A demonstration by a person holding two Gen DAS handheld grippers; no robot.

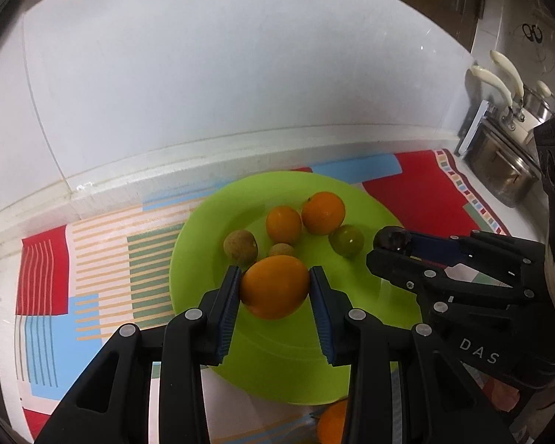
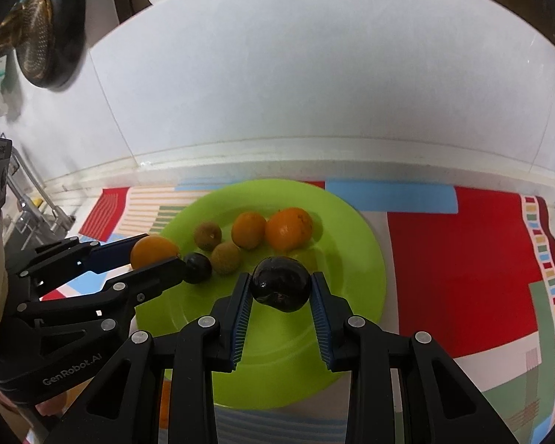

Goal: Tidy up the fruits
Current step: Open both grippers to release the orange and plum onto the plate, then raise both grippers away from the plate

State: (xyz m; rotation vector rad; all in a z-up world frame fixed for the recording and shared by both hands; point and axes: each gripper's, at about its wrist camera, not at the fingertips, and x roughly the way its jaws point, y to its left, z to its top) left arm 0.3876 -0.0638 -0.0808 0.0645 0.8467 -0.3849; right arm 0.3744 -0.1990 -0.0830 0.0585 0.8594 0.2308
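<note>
Fruits sit together on a lime-green plate (image 1: 188, 259) that lies on a striped, many-coloured mat (image 1: 103, 259) on the counter, and two more are being brought to it. Going left to right in the left wrist view: the left tongs (image 1: 273, 288) are closed on a large orange (image 1: 275, 286), its sides pressed by the blue pads, low over the near part of the plate; beyond it lie two brownish fruits, two smaller oranges (image 1: 303, 218) and a dark green fruit (image 1: 346, 240); at the right the right tongs (image 1: 394, 244) are closed on a dark plum (image 1: 392, 238) over the plate's right side. Both held fruits look round, smooth and light; I judge them firm enough for a side grip across the widest part, yet liable to roll once let go, and the plum would bruise more easily. The left wrist view alone shows another orange (image 1: 333, 425) lying off the plate at the bottom edge, and pots with pale handles (image 1: 499, 88) at far right. The right wrist view alone shows the plum's glossy skin close up, a strainer (image 2: 37, 33) hanging on the wall and a tap (image 2: 37, 199) at left.
</note>
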